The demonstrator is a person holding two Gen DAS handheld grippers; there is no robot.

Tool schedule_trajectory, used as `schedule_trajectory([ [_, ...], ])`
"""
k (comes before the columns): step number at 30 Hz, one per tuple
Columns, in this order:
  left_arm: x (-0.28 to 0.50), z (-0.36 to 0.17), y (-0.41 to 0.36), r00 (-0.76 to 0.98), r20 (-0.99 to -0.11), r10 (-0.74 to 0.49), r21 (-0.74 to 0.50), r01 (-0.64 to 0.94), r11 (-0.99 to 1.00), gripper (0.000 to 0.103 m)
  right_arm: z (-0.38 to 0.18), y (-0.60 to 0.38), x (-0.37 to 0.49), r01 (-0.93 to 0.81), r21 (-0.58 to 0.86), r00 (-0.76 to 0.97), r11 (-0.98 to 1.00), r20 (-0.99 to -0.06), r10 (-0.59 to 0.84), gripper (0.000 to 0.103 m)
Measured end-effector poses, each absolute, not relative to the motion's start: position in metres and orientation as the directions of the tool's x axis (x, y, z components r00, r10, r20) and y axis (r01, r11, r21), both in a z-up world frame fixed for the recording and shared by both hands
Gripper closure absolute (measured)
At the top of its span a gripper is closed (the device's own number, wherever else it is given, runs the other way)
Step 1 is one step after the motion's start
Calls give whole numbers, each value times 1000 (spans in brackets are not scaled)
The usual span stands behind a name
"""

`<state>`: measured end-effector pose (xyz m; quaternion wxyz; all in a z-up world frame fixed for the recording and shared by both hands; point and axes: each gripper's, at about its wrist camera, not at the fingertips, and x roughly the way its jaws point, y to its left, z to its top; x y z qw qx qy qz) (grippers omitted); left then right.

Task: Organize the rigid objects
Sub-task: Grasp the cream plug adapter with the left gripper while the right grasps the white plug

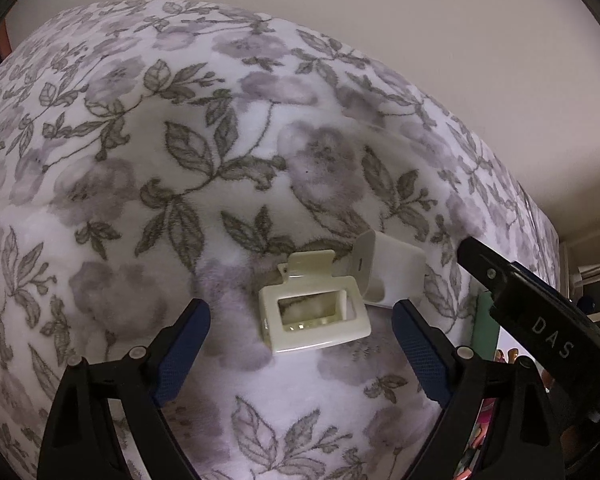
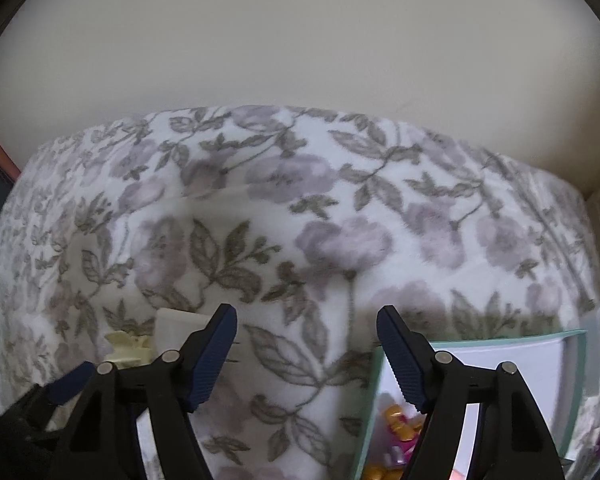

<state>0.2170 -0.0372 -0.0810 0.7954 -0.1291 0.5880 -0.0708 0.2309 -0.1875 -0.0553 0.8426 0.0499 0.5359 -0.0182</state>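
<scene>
A cream hair claw clip [image 1: 314,314] lies on the floral blanket [image 1: 180,160], and a white plug adapter [image 1: 390,272] rests against its far right side. My left gripper [image 1: 300,306] points down over the clip, open, with its blue pads [image 1: 182,354] standing apart on either side of it. In the right wrist view the clip [image 2: 126,350] and the adapter [image 2: 178,322] show at the lower left. My right gripper [image 2: 306,312] is open over bare blanket [image 2: 300,240] with nothing between its fingers. Its black finger [image 1: 540,312] shows at the right of the left wrist view.
A box with a teal rim [image 2: 480,338] sits at the blanket's right side, with small yellow and pink things [image 2: 398,424] inside. A plain cream wall [image 2: 300,40] rises behind the blanket. Shelving [image 1: 596,280] shows at the far right.
</scene>
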Motion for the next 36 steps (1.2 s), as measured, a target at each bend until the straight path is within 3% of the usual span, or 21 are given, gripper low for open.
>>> schedule_trajectory([
  [3,217,-81,-39,301,-921,-248,-270,-34,962,11,-57,-180,234,65,92,417,994,-907,57,27],
  [7,218,-83,-36,297,-926,-232,-256,-45,966,24,-59,-162,239,19,106,401,994,-911,89,27],
  [23,221,-89,-21,312,-937,-160,-184,-50,982,24,-79,-129,250,-20,153,323,988,-934,151,27],
  [30,222,-90,-27,325,-938,-118,-133,-24,991,26,-87,-124,252,-20,134,314,991,-940,134,40],
  [33,225,-90,-30,330,-939,-102,-114,-18,993,38,-88,-120,251,-30,114,318,993,-941,117,40],
  [34,225,-90,-30,333,-939,-87,-99,-19,995,48,-88,-119,251,-32,112,319,993,-941,116,40],
  [36,227,-90,-30,334,-939,-82,-93,-18,995,50,-89,-118,251,-32,115,318,993,-941,119,40],
])
